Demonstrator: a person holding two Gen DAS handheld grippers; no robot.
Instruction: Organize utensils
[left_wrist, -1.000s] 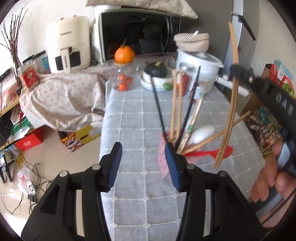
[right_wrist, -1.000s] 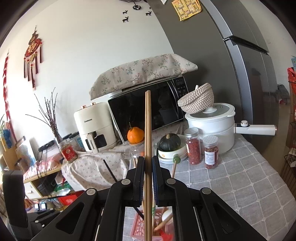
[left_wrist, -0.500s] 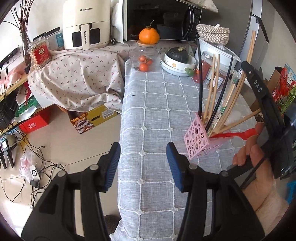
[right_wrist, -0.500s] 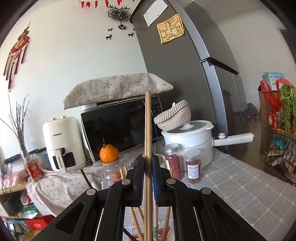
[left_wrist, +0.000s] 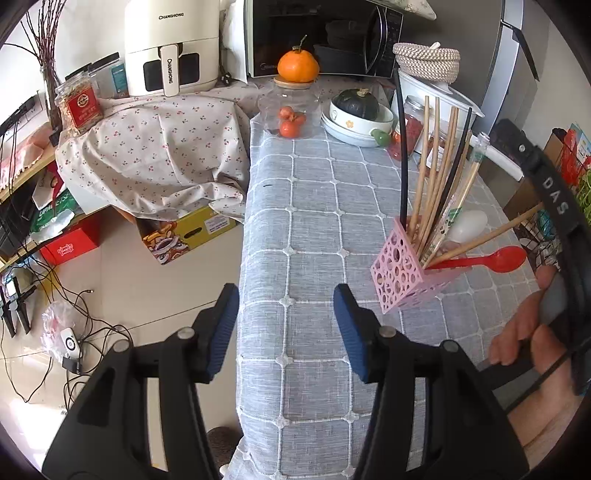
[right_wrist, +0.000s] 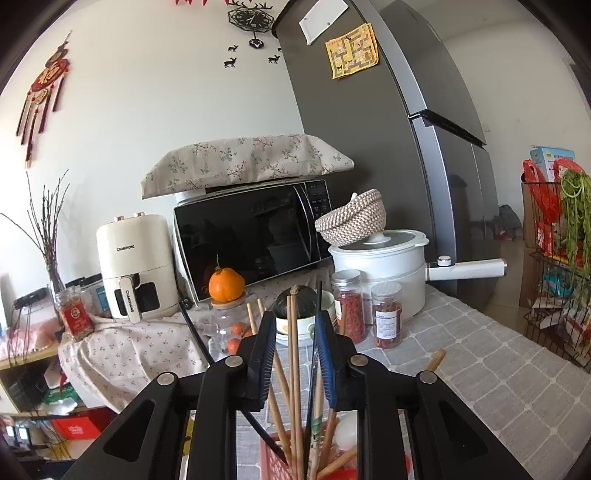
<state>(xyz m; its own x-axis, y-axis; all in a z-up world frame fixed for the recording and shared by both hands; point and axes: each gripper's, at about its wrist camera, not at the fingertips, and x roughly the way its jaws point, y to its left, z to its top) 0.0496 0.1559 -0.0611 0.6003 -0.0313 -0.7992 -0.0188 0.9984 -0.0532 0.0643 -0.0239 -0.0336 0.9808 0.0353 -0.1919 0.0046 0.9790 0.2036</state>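
Releasing chopstick (right_wrist: 292, 354) into holder (left_wrist: 400, 271) on table (left_wrist: 314, 206), right gripper (right_wrist: 294, 350) parted around it directly above holder, left gripper (left_wrist: 286, 326) wide and empty beside holder; likely needing a straight lift clear next.

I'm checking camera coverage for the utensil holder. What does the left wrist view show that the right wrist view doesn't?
Only the left wrist view shows the open left gripper, the floor's cardboard box and the red spoon. Only the right wrist view shows the wall clock and the open right gripper around the chopsticks. Both show the pink holder, microwave and orange.
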